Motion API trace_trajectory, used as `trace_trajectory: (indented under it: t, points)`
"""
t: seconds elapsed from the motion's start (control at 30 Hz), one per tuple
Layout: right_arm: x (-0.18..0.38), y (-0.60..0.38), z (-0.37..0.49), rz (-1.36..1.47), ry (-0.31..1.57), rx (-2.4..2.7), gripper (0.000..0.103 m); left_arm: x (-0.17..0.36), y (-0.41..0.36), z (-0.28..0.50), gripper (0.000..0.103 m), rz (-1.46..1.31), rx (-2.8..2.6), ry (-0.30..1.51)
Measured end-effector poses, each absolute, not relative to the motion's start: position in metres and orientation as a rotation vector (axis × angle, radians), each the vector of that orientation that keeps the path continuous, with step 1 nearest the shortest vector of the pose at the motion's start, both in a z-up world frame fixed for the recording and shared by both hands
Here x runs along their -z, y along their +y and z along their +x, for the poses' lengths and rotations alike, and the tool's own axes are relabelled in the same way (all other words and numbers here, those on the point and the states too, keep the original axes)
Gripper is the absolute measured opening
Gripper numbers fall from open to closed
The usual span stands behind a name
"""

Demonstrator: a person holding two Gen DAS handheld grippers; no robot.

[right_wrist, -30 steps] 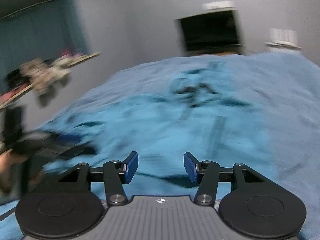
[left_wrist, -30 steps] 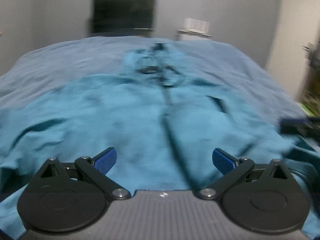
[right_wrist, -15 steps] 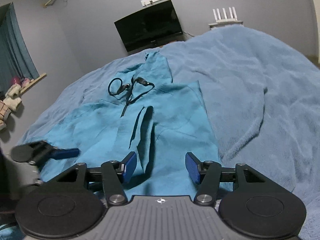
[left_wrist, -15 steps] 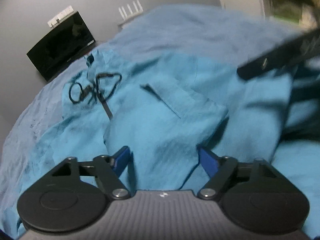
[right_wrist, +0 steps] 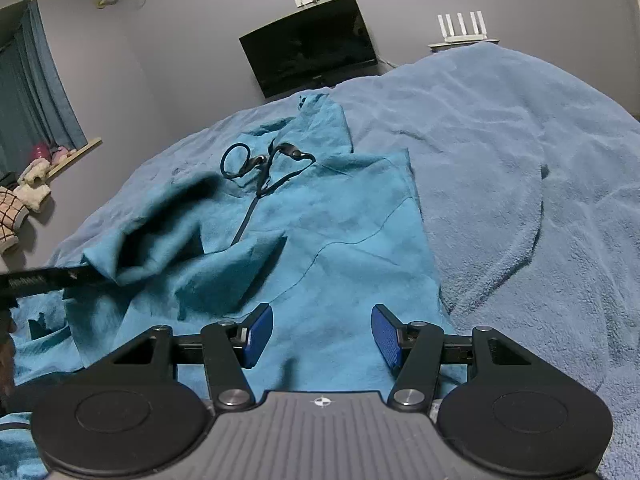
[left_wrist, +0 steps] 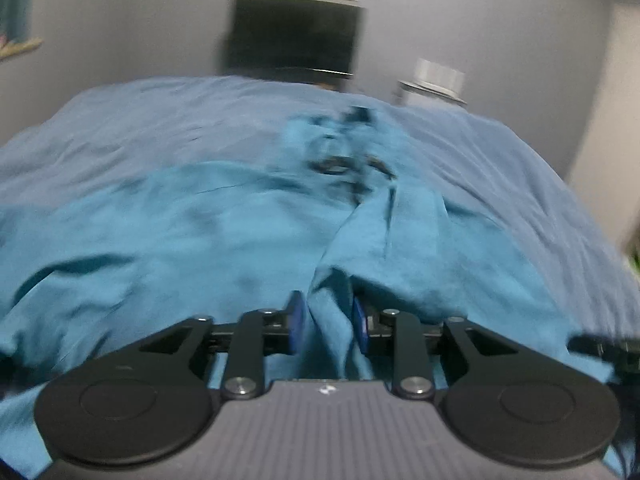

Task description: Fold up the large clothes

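A teal hoodie [right_wrist: 340, 216] with dark drawstrings [right_wrist: 264, 160] lies spread on a blue bed cover [right_wrist: 520, 140], hood toward the far wall. One side is folded over the middle. In the left wrist view the hoodie [left_wrist: 200, 232] is blurred. My left gripper [left_wrist: 327, 322] is shut on a fold of the hoodie's lower edge. It shows at the left of the right wrist view as a dark bar [right_wrist: 44, 280] lifting a flap of cloth. My right gripper [right_wrist: 322, 334] is open and empty just above the hoodie's lower right part.
A black TV [right_wrist: 310, 60] hangs on the grey wall beyond the bed. A white router [right_wrist: 462, 32] stands to its right. A window ledge with soft toys [right_wrist: 36, 176] and a curtain is at the left. Bare blue bed cover lies right of the hoodie.
My left gripper has closed on the hoodie's cloth and swung back to face the TV. The cloth flap at the left has risen. My right gripper has stayed open and nearly still.
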State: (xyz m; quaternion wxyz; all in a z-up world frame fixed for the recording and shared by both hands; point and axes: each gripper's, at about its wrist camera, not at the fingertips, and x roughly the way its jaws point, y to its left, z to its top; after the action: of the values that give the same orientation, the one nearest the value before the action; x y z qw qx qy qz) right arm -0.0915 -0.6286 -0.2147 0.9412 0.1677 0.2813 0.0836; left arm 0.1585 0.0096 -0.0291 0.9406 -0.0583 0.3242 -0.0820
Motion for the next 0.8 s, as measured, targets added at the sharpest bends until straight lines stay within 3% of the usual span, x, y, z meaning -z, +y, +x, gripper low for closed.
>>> trace_trajectory:
  t: [0.03,0.17,0.5,0.73,0.77,0.8]
  points:
    - [0.215,-0.628,-0.091,0.342,0.575,-0.169,0.058,0.030,0.019,0.159,0.028,-0.150,0.149,0.673]
    - [0.213,-0.625,-0.091,0.330,0.575,-0.174,0.058,0.037,0.052,0.148,0.073,-0.322,0.084,0.711]
    - [0.212,-0.620,-0.091,0.306,0.562,-0.180,0.061,0.065,0.067,0.167,0.074,-0.237,-0.065,0.816]
    - [0.214,-0.619,-0.087,0.304,0.567,-0.187,0.061,0.097,0.106,0.189,0.074,-0.459,-0.116,0.912]
    - [0.214,-0.619,-0.087,0.302,0.571,-0.188,0.061,0.101,0.110,0.189,0.073,-0.486,-0.112,0.920]
    - [0.215,-0.618,-0.085,0.299,0.574,-0.188,0.062,0.102,0.113,0.190,0.050,-0.503,-0.113,0.909]
